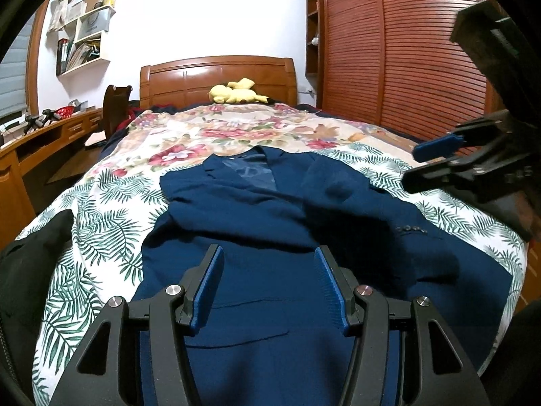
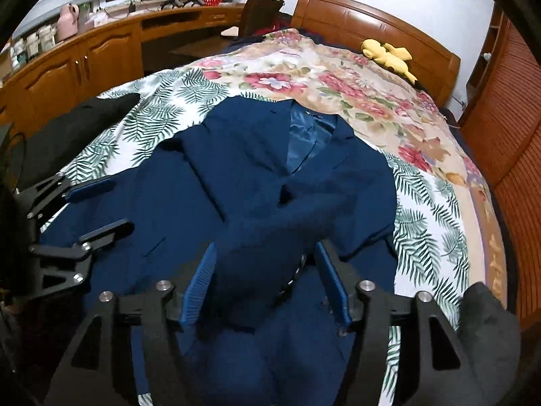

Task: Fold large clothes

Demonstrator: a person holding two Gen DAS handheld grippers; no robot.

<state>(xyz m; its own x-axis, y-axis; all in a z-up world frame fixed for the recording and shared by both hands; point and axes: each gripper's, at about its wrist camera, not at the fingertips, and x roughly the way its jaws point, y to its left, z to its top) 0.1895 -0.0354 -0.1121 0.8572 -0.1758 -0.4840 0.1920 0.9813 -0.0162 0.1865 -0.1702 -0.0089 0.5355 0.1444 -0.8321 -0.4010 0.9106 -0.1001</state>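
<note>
A navy blue jacket (image 2: 257, 176) is laid face up on the bed (image 2: 436, 209), with its collar directed toward the wooden headboard (image 2: 378, 23). The jacket rests on a sheet printed with green leaves; nearer the headboard, the bed is covered by a floral blanket (image 1: 236, 132). One sleeve (image 2: 270, 237) is folded across the chest of the jacket, and its cuff end lies between the blue pads (image 2: 199, 287) of the right gripper (image 2: 267, 284).

The jaws of the right gripper are held wide apart, and the pads are not pressed against the sleeve. In the left wrist view, the same gripper (image 1: 436, 159) is seen beside the far shoulder of the jacket.

The left gripper (image 1: 270, 287) is positioned over the lower front of the jacket, at the end farthest from the headboard. Its jaws are set moderately open, and no cloth is clamped between them.

A yellow plush toy (image 1: 236, 91) is placed against the headboard. A dark garment (image 2: 77, 125) lies on the bed beside the jacket, on the side nearer the wooden desk (image 2: 84, 54).
</note>
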